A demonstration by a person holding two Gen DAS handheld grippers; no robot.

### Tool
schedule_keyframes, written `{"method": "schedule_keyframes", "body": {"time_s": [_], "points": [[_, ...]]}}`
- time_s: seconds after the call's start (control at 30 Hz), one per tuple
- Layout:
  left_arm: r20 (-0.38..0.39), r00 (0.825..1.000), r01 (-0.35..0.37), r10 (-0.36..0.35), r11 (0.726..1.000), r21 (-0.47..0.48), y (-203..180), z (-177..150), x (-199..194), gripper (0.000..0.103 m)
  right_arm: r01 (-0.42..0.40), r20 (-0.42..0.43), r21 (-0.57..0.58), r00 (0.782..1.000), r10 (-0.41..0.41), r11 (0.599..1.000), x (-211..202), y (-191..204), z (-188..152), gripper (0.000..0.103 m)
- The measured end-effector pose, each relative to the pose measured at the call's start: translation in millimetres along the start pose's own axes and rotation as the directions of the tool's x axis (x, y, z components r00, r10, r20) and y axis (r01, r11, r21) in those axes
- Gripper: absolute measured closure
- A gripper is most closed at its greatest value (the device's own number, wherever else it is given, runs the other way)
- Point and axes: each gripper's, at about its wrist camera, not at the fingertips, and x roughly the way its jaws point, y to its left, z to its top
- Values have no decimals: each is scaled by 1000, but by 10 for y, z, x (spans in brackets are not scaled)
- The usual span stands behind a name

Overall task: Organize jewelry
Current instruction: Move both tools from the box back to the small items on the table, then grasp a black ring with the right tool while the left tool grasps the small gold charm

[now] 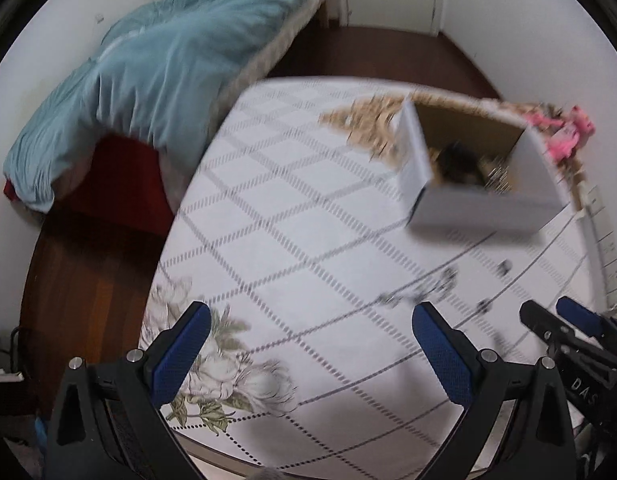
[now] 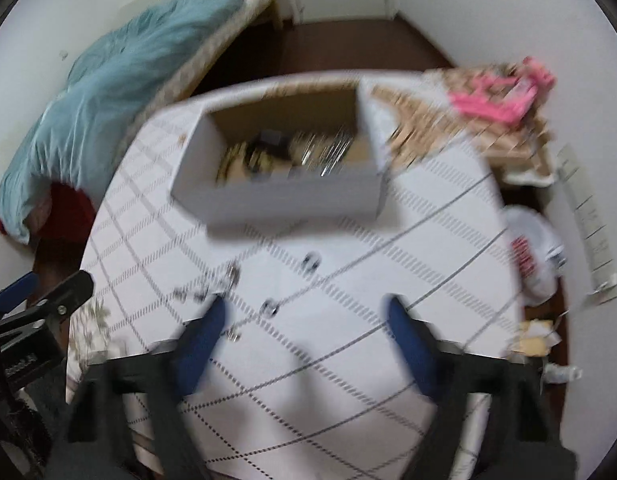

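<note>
— Grippers?
— Left gripper (image 1: 312,324) and right gripper (image 2: 304,316) both hung over the tablecloth (image 1: 288,208), fingers spread, empty.
— Jewelry?
— Loose pieces (image 2: 268,307) lay lower centre; the rest sat in the white box (image 2: 276,200), upper centre — blurred

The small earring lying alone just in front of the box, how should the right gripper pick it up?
Come straight down on the earring with the right gripper, open jaws astride it, and pinch its raised middle. It lies flat and apart on the tablecloth, so no side approach helps. Blur hides its exact shape.
</note>
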Motion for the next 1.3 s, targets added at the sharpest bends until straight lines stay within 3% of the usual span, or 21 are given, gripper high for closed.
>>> {"method": "schedule_keyframes", "body": {"time_s": [0.03, 0.1, 0.3, 0.43, 0.47, 0.63, 0.8, 0.93, 1.0, 1.03, 1.1, 1.23, 1.3], "points": [[-10, 1000, -6, 6, 1000, 3, 8, -39, 63, 0, -7, -5, -3, 1000, 7, 1000, 91, 23, -41, 41], [-26, 999, -25, 25, 1000, 8, 36, -104, 183, 0, -15, 0, -9, 1000, 15, 1000, 208, 68, -94, 52], [-40, 998, -51, 51, 999, 9, 99, -200, 361, 0, -7, 19, -76, 1000, 8, 997, 466, 238, -161, 62], [-54, 997, -48, 48, 999, 9, 103, -222, 437, 0, 66, 56, -152, 997, -58, 986, 518, 400, -200, 77], [-54, 998, -40, 40, 999, 6, 94, -234, 438, 0, 75, 62, -160, 996, -66, 984, 516, 416, -204, 90], [-36, 999, 36, -36, 999, 7, -19, -248, 386, 1, 38, 70, -86, 997, -32, 996, 376, 189, -214, 90], [-27, 984, 179, -178, 983, 44, -379, -309, 285, 1, 45, 84, 25, 995, -47, 999, 131, -243, -279, 90], [-27, 974, 227, -226, 970, 83, -695, -362, 283, 18, 80, 94, 81, 992, -88, 993, 39, -488, -370, 90], [-36, 973, 232, -229, 967, 110, -850, -393, 316, 29, 92, 92, 106, 991, -102, 990, 35, -570, -407, 90], [-39, 973, 229, -225, 966, 121, -898, -406, 336, 41, 97, 89, 112, 990, -107, 989, 32, -603, -421, 90], [-31, 978, 210, -207, 966, 150, -980, -414, 361, 47, 107, 89, 125, 989, -119, 986, 26, -661, -447, 90], [3, 978, 204, -208, 961, 185, -1053, -426, 334, 84, 115, 90, 134, 988, -128, 984, 16, -724, -479, 90], [7, 977, 209, -214, 960, 189, -1057, -400, 340, 93, 116, 92, 136, 987, -129, 984, 12, -729, -482, 90]]}}
